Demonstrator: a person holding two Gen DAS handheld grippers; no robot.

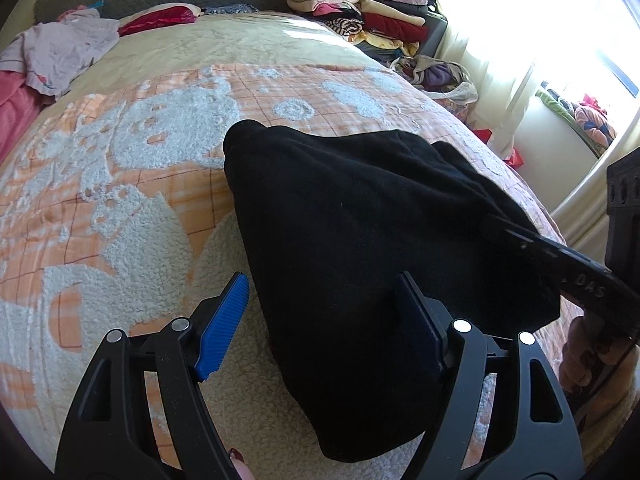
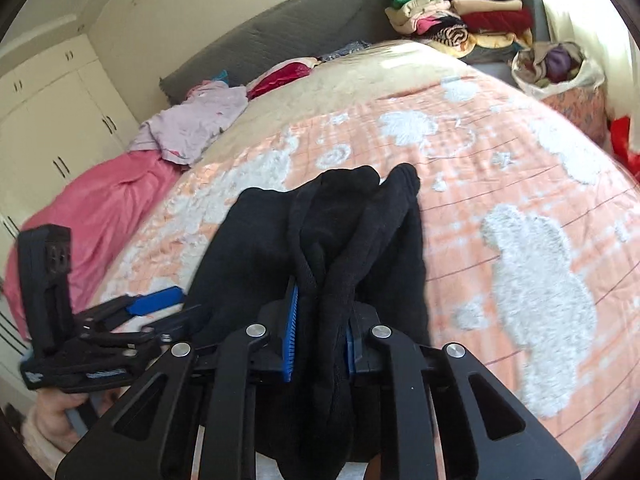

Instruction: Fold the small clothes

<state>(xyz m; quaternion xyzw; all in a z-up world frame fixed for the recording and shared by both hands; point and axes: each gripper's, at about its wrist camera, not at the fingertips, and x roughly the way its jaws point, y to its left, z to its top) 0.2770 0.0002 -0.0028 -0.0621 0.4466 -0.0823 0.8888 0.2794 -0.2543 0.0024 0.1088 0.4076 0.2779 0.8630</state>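
Two grippers at black garment (image 1: 360, 240): right gripper (image 2: 320, 332) clamped on bunched cloth, left gripper (image 1: 320, 320) apart beside it. Risk: thick bunch may slip w/ uneven pull, spoiling fold.

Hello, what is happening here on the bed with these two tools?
A person is folding a small black garment on a bed with an orange and white blanket, holding a gripper in each hand. The right gripper is shut on a bunched part of the garment. The left gripper is open, its jaws wide on either side of the garment's edge. Folded clothes are stacked at the far corner.
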